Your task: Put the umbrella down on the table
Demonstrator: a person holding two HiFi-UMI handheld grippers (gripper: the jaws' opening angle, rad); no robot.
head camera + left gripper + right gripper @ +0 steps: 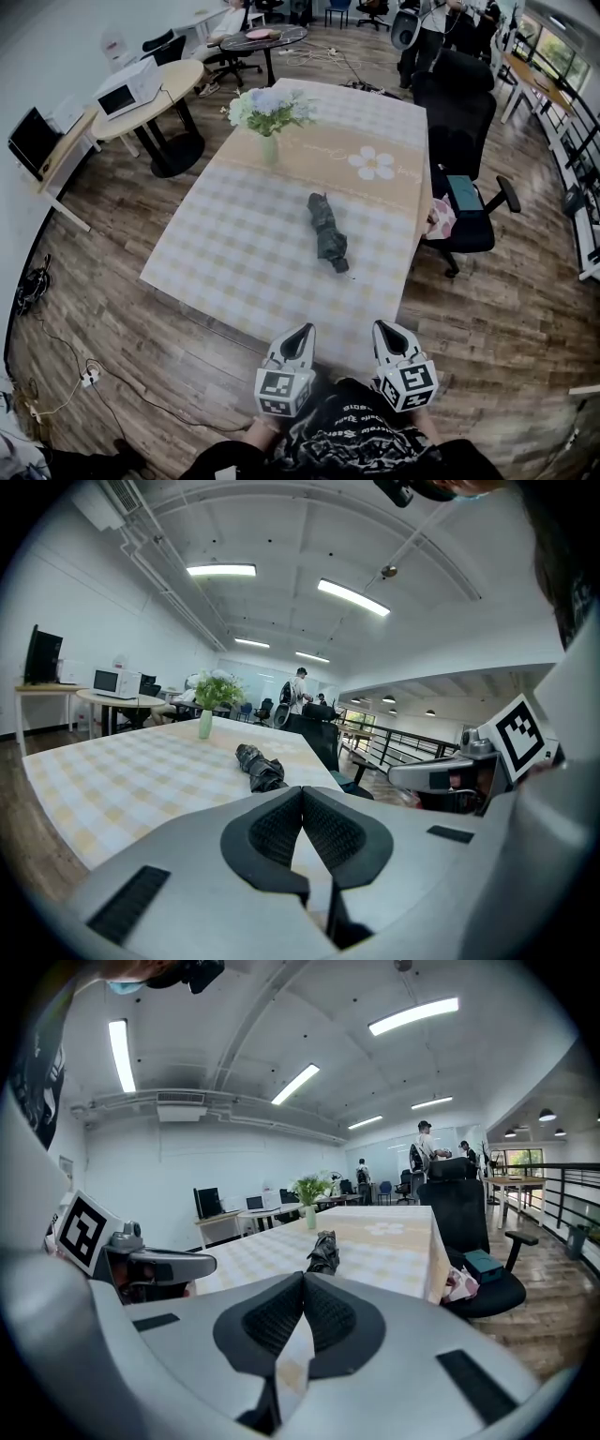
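Head view: umbrella point(328, 232) lies flat on the table point(234, 253), so I judge the job done
It sits this side of the vase point(269, 145) and to its right, long axis pointing away from me; dark, folded, crumpled. My left gripper point(304, 330) and right gripper point(383, 327) are pinched together, empty, about equally near it

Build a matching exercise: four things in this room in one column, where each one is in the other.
Things:
1 umbrella
2 flower vase
3 black office chair
4 microwave

Places:
A on the round side table
B lying flat midway along the checked table
C beside that table, at the head view's right
D upright near that table's far end

Pairs: 1-B; 2-D; 3-C; 4-A
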